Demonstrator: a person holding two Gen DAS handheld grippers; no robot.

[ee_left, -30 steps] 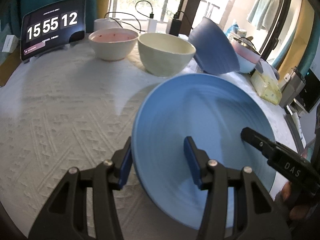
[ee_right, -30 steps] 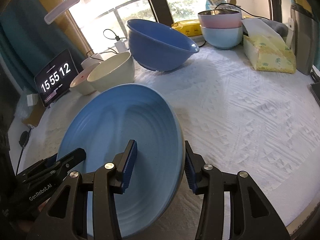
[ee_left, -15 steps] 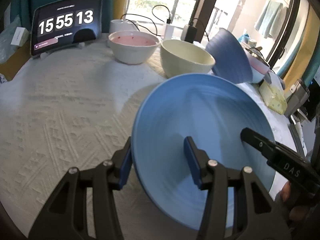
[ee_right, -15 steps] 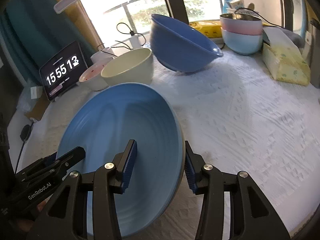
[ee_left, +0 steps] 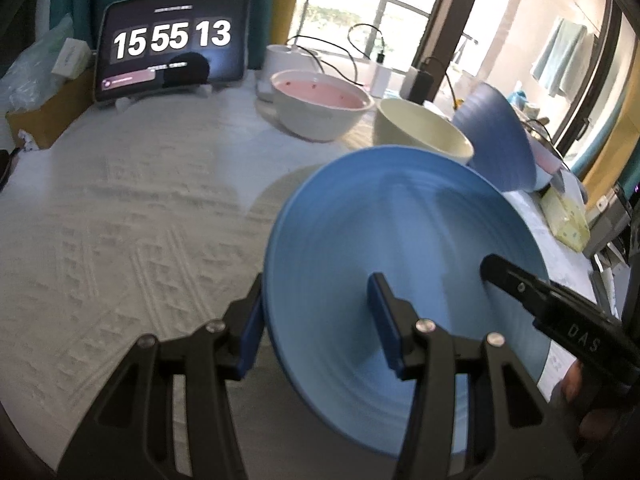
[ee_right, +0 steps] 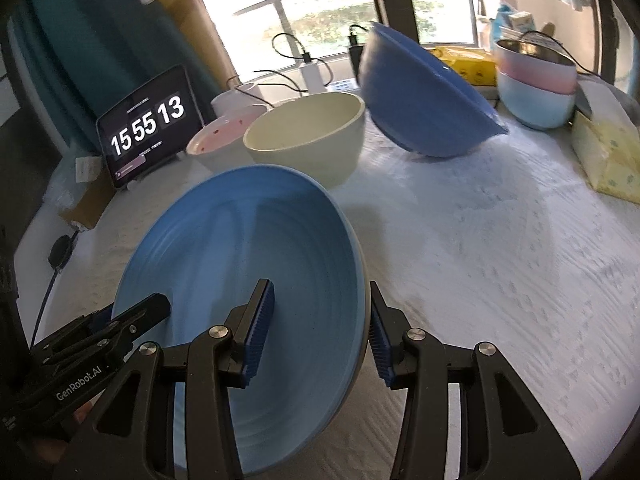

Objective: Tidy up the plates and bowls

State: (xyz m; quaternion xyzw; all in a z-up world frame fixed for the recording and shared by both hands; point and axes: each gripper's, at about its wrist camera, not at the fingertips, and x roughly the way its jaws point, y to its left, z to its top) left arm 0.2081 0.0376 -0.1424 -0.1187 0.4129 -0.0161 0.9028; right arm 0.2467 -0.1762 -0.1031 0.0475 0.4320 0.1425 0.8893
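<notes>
Black left gripper (ee_left: pixel 316 328) and right gripper (ee_right: pixel 320 334), blue ribbed pads, silver screws

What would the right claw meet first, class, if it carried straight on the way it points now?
Beyond the blue plate it grips, probably the cream bowl, which sits just past the plate's far edge, slightly left of the right claw. Depth is unclear in this view, so it might pass over the bowl.

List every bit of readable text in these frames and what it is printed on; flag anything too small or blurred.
"15 55 13": large digits on the tablet propped at the back of the table.
"DAS": on the right gripper, where it shows in the left wrist view.
"GenRobot.AI": on the left gripper, where it shows in the right wrist view.
Small lines on the tablet above and below the digits: too small to read.
Print on the yellow tissue pack: blurred.
</notes>
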